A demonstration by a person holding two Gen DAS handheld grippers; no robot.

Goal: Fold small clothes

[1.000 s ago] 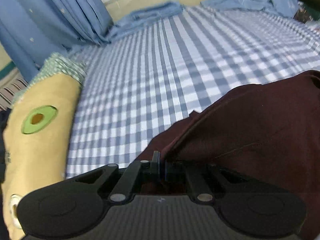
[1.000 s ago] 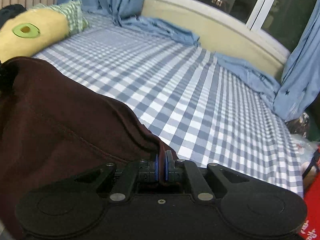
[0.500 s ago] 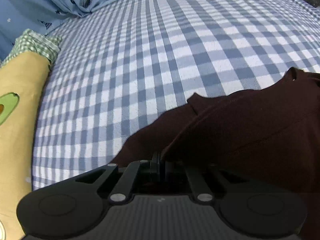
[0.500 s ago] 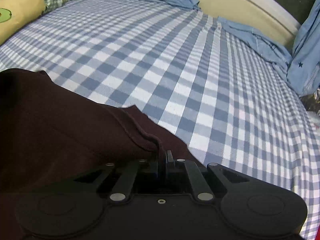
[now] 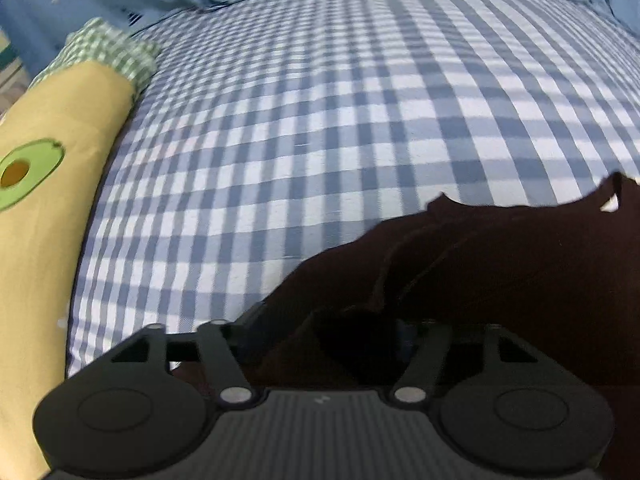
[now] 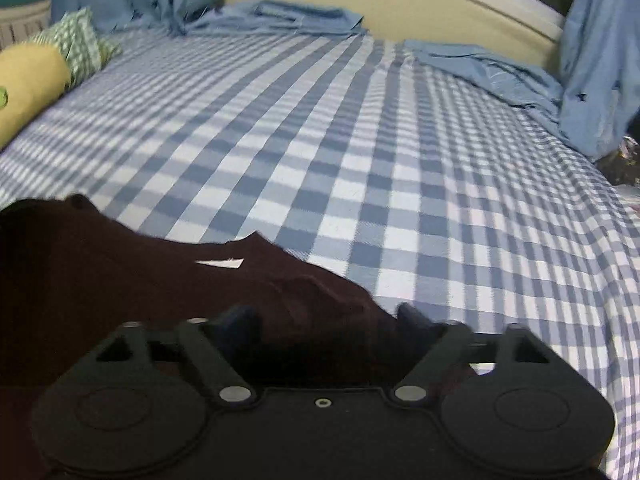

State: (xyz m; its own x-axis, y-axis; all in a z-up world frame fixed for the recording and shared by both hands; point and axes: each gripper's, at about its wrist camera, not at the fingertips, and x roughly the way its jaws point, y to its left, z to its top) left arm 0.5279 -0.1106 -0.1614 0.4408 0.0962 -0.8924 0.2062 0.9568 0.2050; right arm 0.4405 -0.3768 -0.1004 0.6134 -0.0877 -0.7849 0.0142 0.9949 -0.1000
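Observation:
A dark maroon garment (image 5: 500, 264) lies on the blue-and-white checked bed sheet (image 5: 320, 120). In the left wrist view it fills the lower right; in the right wrist view the garment (image 6: 120, 276) fills the lower left, with a small white label (image 6: 220, 263) near its far edge. My left gripper (image 5: 326, 324) is open, its fingers spread either side of a fold of the cloth. My right gripper (image 6: 328, 320) is open too, jaws wide apart over the garment's right corner. Neither holds the cloth.
A yellow avocado-print pillow (image 5: 44, 184) with a green checked end lies along the left of the bed. Blue curtains (image 6: 596, 52) hang at the far side, their hems bunched on the sheet (image 6: 280, 20). A cream wall ledge (image 6: 420, 4) runs behind.
Both grippers were shut on the garment's edge and have opened, letting it go. The garment now lies lower and flatter on the sheet. Both cameras have tilted up slightly.

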